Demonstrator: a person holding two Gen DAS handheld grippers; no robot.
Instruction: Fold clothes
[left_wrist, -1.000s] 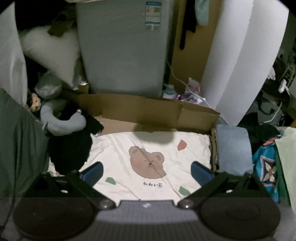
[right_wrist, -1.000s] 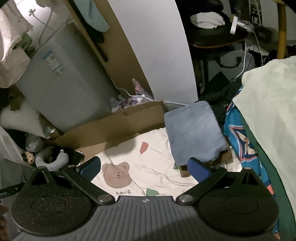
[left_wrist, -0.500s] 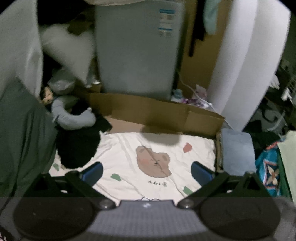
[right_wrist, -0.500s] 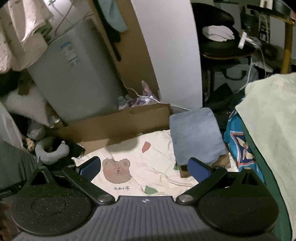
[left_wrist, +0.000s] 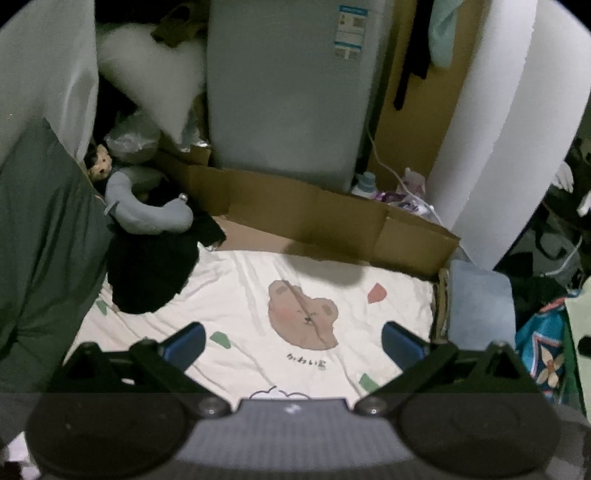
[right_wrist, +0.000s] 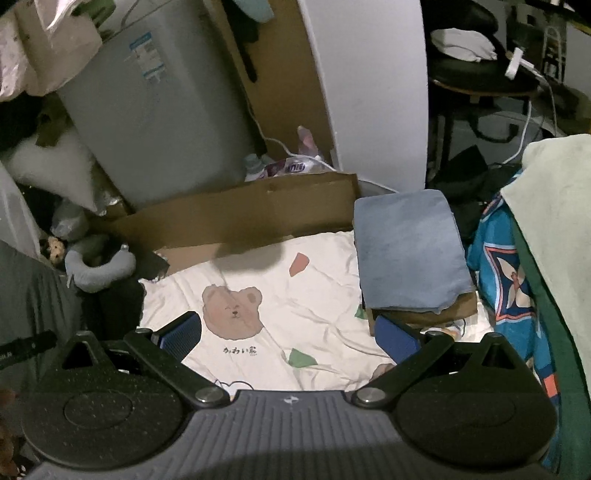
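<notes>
Hovering with jaws apart, the left claw (left_wrist: 293, 341) and right claw (right_wrist: 288, 338) risk snagging the bear sheet (left_wrist: 258, 295) instead of the dark garment (left_wrist: 147, 273) at left of frame.

A black garment (left_wrist: 147, 273) is seen bunched on the bear-print sheet, ahead-left of the left gripper (left_wrist: 293, 341); a folded blue garment (right_wrist: 408, 254) lies flat ahead-right of the right gripper (right_wrist: 288, 334).

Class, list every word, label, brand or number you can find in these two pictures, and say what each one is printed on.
"かわいい": black print under the bear on the white bear-print cloth, last mark blurred.
Label on the tall grey appliance: blue and white, text too small to read.
Purple packet behind the cardboard: lettering blurred, unreadable.
No other text shows.
</notes>
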